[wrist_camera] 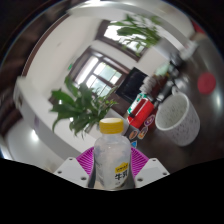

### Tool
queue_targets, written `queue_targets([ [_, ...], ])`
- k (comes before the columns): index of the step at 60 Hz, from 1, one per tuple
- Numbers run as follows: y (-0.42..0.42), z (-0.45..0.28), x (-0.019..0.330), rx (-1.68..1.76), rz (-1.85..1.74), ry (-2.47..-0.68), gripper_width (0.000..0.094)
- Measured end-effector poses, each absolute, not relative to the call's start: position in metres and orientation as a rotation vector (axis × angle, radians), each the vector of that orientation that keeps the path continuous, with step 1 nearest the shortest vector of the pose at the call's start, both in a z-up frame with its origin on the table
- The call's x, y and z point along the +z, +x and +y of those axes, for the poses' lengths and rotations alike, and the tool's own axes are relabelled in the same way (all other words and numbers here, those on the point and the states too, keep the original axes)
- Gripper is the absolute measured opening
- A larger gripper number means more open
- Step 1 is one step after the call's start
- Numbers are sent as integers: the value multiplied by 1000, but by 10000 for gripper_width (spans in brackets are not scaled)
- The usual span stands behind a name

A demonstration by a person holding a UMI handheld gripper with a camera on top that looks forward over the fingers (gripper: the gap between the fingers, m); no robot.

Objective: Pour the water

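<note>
While the gripper [112, 168] points forward over a grey table [60, 148], a clear plastic bottle [111, 158] with a yellow cap [111, 126] stands upright between its two fingers, the magenta pads [87, 160] showing on either side of it; the pads sit close against the bottle's sides, but whether both actually press on it cannot be told from this view. Just ahead and to the right of the bottle, a red can [141, 112] lies or leans near a white ribbed cup [176, 118], which stands open-mouthed a little further right, apart from the bottle. To the left, a leafy green plant [80, 103] spreads over the tabletop, and a second plant [137, 34] rises further back. Behind the can some small cluttered objects sit near the table's far side (too small to identify). The table's surface is smooth and pale grey with a soft sheen. Beyond it the room shows white walls, a dark-framed window [98, 72] with daylight coming through, and a bright ceiling. The bottle carries a label [121, 176] with bluish print low on its body, but the writing is not legible; the can's lettering is likewise unreadable.
</note>
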State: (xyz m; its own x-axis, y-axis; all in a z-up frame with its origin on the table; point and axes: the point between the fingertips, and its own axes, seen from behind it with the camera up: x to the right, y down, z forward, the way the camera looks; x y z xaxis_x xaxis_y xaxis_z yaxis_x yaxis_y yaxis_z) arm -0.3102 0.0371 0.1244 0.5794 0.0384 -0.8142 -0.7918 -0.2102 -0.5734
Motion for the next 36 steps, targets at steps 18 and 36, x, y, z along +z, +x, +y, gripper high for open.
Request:
queue_targets([
  [18,-255,38,144,1382,1277,-1119,460],
  [36,-237,32,153,1542,1511,-850,460],
])
